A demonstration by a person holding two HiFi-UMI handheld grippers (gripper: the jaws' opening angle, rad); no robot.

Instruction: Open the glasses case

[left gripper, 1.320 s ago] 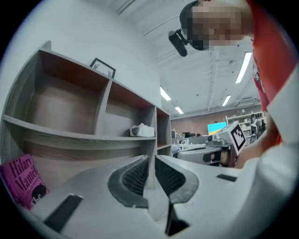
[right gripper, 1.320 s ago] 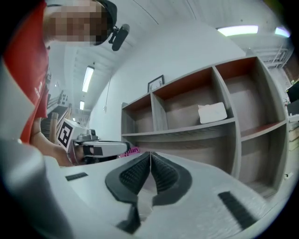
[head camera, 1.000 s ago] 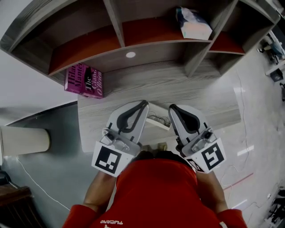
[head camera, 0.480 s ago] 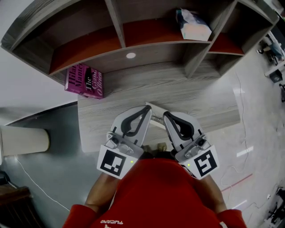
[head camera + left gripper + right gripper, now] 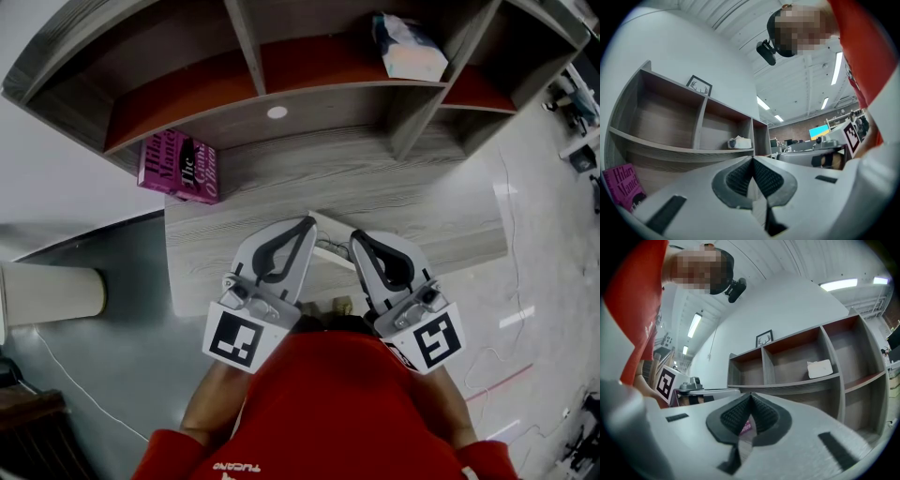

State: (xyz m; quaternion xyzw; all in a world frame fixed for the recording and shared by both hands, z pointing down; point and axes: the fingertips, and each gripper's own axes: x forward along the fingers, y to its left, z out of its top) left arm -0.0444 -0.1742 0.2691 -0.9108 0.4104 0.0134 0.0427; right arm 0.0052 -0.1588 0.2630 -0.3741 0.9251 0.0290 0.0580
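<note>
My left gripper: jaws pressed fully together, nothing between them. My right gripper: jaws likewise closed and empty. Glasses case: only a white sliver shows on the worktop, directly between the two tips. Each tip is just beside it, neither clearly nearer. Its visible edge slants from the left tip toward the right gripper's flank, which I judge to be its long axis. Lid state undetermined. Opening it should need a tip at the seam.

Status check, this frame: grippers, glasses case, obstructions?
Both shut: left gripper, right gripper. Glasses case on desk between their tips, grip unconfirmed. Nothing blocking.
</note>
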